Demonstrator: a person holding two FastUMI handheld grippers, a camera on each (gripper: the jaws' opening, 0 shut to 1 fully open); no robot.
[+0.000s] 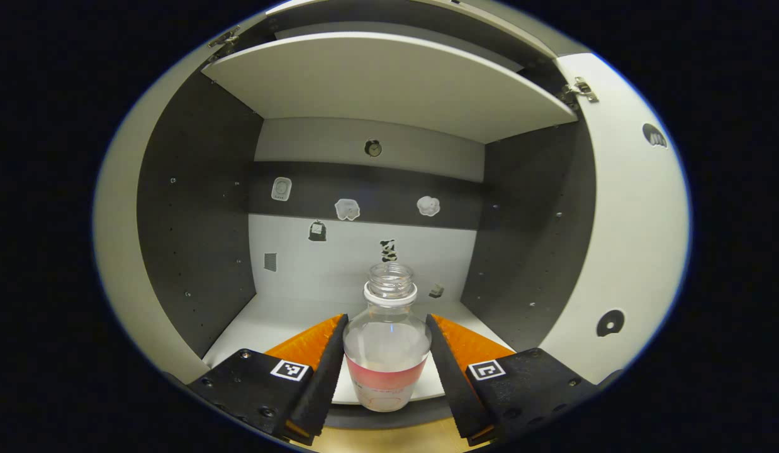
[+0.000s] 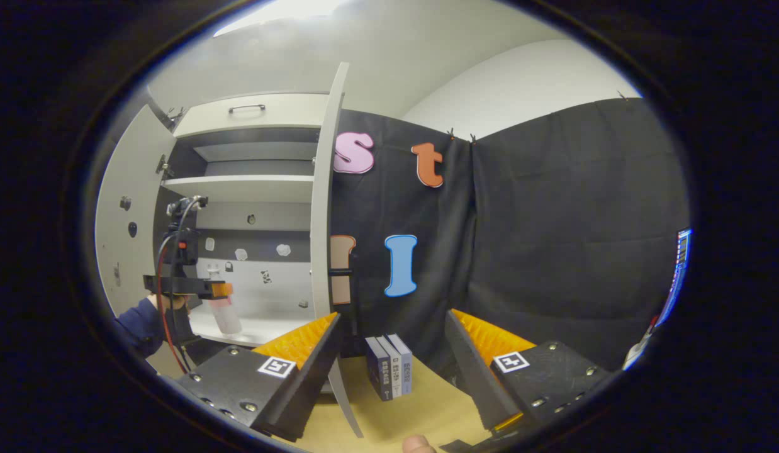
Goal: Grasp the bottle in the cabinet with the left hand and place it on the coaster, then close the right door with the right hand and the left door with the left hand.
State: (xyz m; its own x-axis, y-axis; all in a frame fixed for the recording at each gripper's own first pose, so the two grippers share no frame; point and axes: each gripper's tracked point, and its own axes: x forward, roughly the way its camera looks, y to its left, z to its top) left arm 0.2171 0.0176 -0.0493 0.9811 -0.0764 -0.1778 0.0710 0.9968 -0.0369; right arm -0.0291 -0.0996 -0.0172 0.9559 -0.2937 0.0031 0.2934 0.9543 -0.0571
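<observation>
A clear uncapped bottle (image 1: 387, 352) with a pink label stands upright between the fingers of my left gripper (image 1: 387, 321), which is shut on its sides at the front edge of the cabinet's lower shelf (image 1: 270, 321). In the right gripper view the same bottle (image 2: 226, 318) hangs slightly tilted in the left gripper (image 2: 221, 290), just over the shelf, held by a hand in a dark sleeve (image 2: 144, 324). Both cabinet doors stand open: the left door (image 2: 122, 220) and the right door (image 2: 326, 220), seen edge-on. My right gripper (image 2: 392, 321) is open and holds nothing, above the wooden table (image 2: 421, 409).
An upper shelf (image 1: 389, 82) spans the cabinet above the bottle. Small stickers dot the back wall (image 1: 364, 207). The open doors (image 1: 628, 220) flank the left gripper on both sides. Several small books (image 2: 389, 374) stand on the table beyond my right gripper, before the black cloth.
</observation>
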